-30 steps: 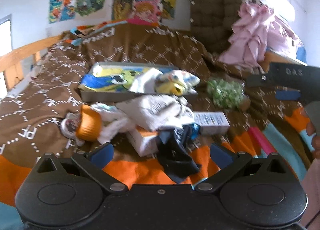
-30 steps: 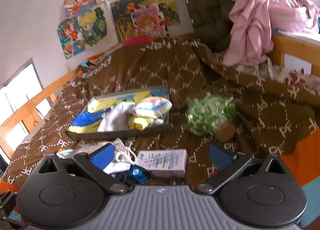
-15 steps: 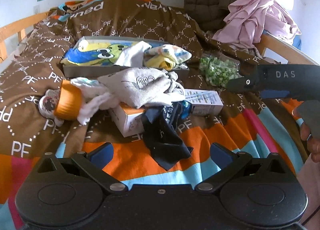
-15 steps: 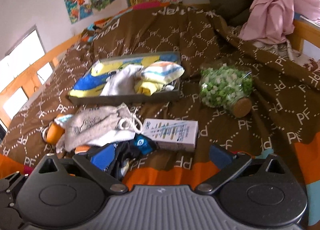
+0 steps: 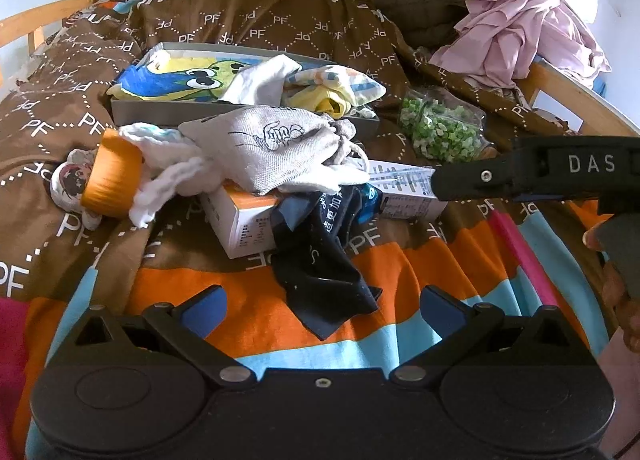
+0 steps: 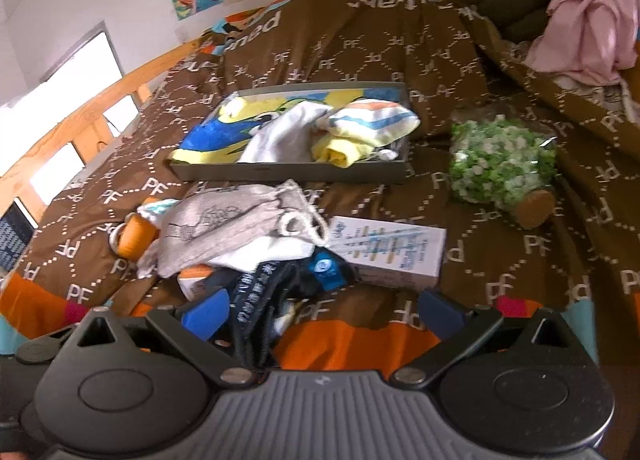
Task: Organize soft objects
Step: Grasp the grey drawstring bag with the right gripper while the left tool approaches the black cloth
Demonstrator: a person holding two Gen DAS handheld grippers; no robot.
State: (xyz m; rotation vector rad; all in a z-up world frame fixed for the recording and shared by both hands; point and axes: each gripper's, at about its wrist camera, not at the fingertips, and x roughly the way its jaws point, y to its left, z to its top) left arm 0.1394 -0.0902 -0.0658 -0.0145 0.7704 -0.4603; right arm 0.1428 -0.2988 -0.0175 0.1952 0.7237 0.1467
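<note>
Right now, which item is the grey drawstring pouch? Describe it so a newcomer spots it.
Find the grey tray of cloths on the brown bedspread. Just in front, the pouch tops the pile, draped over an orange-and-white box. Unlike the dark sock below, it is pale knit with an ink sketch.

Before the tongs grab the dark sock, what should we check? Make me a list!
1. Left tongs open: ok.
2. Right tongs open: ok.
3. Dark sock free on top: not ok, its upper part lies under the grey pouch.
4. Sock between left tongs' fingers: not ok, just ahead of them.
5. Tray has room: cannot tell, cloths already fill much of it.
6. Boxes stay out of grip: ok.
</note>
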